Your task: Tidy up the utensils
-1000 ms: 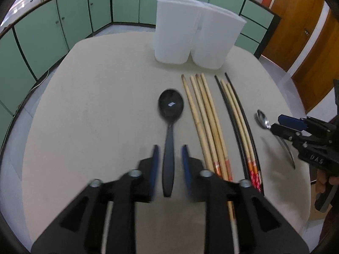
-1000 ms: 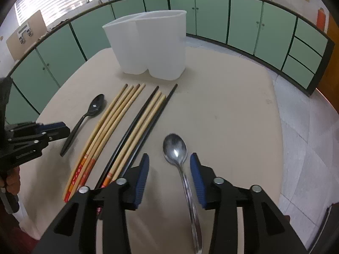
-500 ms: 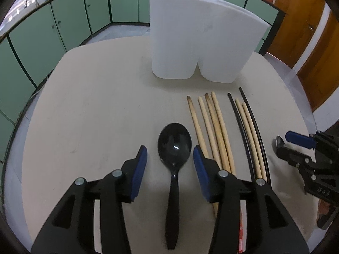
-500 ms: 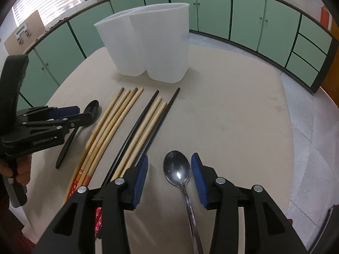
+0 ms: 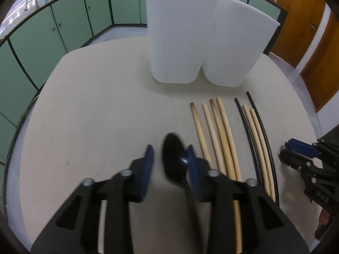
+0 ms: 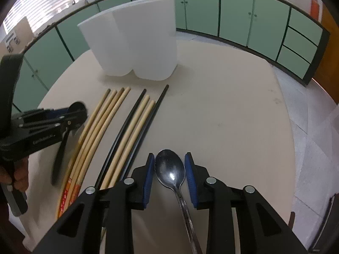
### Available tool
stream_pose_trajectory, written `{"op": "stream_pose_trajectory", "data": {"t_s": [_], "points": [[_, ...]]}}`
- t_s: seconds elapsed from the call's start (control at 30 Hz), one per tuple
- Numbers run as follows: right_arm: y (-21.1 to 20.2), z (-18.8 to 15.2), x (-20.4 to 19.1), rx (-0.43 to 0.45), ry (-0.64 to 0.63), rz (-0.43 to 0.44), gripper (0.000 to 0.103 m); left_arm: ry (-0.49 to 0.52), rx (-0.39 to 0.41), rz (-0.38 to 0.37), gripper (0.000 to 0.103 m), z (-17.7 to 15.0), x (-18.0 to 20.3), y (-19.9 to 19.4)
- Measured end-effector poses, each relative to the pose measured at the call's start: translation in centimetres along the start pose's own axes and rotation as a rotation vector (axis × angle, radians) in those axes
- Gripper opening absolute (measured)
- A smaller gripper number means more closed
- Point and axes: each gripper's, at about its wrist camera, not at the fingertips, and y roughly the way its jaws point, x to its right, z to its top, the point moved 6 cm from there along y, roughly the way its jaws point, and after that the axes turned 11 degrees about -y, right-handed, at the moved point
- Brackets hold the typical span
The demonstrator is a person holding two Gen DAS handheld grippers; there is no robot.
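Observation:
A black plastic spoon [image 5: 175, 163] lies tilted between the fingers of my left gripper [image 5: 170, 165]; its bowl leans against the right finger, and the jaws stand open around it. In the right wrist view the left gripper [image 6: 70, 114] sits over the black spoon [image 6: 60, 152]. My right gripper [image 6: 169, 175] is open, its blue pads on either side of the bowl of a metal spoon [image 6: 169, 169] lying on the table. Wooden chopsticks [image 6: 101, 122] and darker chopsticks [image 6: 135, 124] lie between the spoons. A white two-compartment holder [image 5: 203, 42] stands at the back.
The round beige table [image 5: 95, 105] ends close behind the holder and to the right of the metal spoon. Green cabinets [image 6: 233, 14] line the room. A wooden door [image 5: 307, 31] is at the right.
My left gripper has moved forward along the black spoon to its bowl, and the spoon has shifted and tilted against the right finger. My right gripper has moved forward to the metal spoon's bowl.

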Motion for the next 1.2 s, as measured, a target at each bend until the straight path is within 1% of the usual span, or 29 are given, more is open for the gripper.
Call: {"op": "stream_pose_trajectory", "data": {"t_s": [0.1, 0.17, 0.23, 0.3, 0.37, 0.43, 0.47, 0.5, 0.57, 0.7, 0.8, 0.83, 0.9, 0.97, 1.03, 1.13, 1.17, 1.2], "points": [[0.3, 0.2, -0.1, -0.001, -0.002, -0.009, 0.029, 0.008, -0.002, -0.003, 0.025, -0.3, 0.2, -0.2], [0.4, 0.3, -0.3, -0.008, -0.021, -0.018, 0.029, 0.013, -0.004, 0.000, 0.026, -0.3, 0.3, -0.3], [0.3, 0.4, -0.3, -0.016, -0.023, -0.022, 0.029, 0.008, -0.010, -0.010, 0.032, -0.3, 0.5, -0.3], [0.2, 0.5, -0.3, -0.020, -0.024, -0.030, 0.029, 0.007, -0.013, -0.009, 0.044, 0.2, 0.8, -0.1], [0.3, 0.6, -0.3, -0.022, -0.023, -0.034, 0.029, 0.006, -0.015, -0.005, 0.049, 0.5, 1.2, 0.3], [0.3, 0.5, -0.3, -0.023, -0.019, -0.029, 0.029, 0.012, -0.009, 0.006, 0.046, 0.8, 1.3, 0.4], [0.4, 0.5, -0.3, -0.022, -0.016, -0.028, 0.029, 0.017, -0.003, 0.008, 0.036, 1.0, 1.3, 0.7], [0.4, 0.5, -0.3, -0.019, -0.012, -0.026, 0.029, 0.023, -0.001, 0.000, 0.031, 1.1, 1.2, 0.9], [0.3, 0.4, -0.2, -0.015, -0.005, -0.023, 0.029, 0.037, -0.002, -0.019, 0.031, 1.1, 1.7, 1.0], [0.1, 0.3, -0.1, -0.017, -0.013, -0.023, 0.029, 0.095, -0.005, -0.090, 0.030, 0.6, 2.5, 0.5], [0.2, 0.3, -0.2, -0.029, -0.037, -0.025, 0.029, 0.110, -0.013, -0.101, 0.032, 0.3, 2.3, 0.5], [0.3, 0.4, -0.3, -0.032, -0.042, -0.025, 0.029, 0.098, -0.015, -0.106, 0.033, 0.3, 2.1, 0.5], [0.4, 0.6, -0.3, -0.036, -0.048, -0.030, 0.029, 0.074, -0.014, -0.103, 0.049, 0.6, 1.8, 0.4], [0.5, 0.7, -0.2, -0.042, -0.049, -0.030, 0.030, 0.057, -0.012, -0.101, 0.052, 0.7, 1.7, 0.5], [0.6, 0.8, -0.2, -0.051, -0.054, -0.029, 0.030, 0.039, -0.027, -0.093, 0.052, 0.9, 1.5, 0.8], [0.7, 0.8, -0.3, -0.061, -0.061, -0.027, 0.030, 0.024, -0.034, -0.087, 0.048, 0.4, 1.3, 0.7], [0.8, 0.8, -0.3, -0.062, -0.059, -0.026, 0.029, 0.020, -0.034, -0.091, 0.037, 0.3, 1.1, 0.5], [0.8, 0.9, -0.2, -0.060, -0.054, -0.024, 0.029, 0.011, -0.037, -0.097, 0.032, 0.2, 1.2, 0.5]]}}
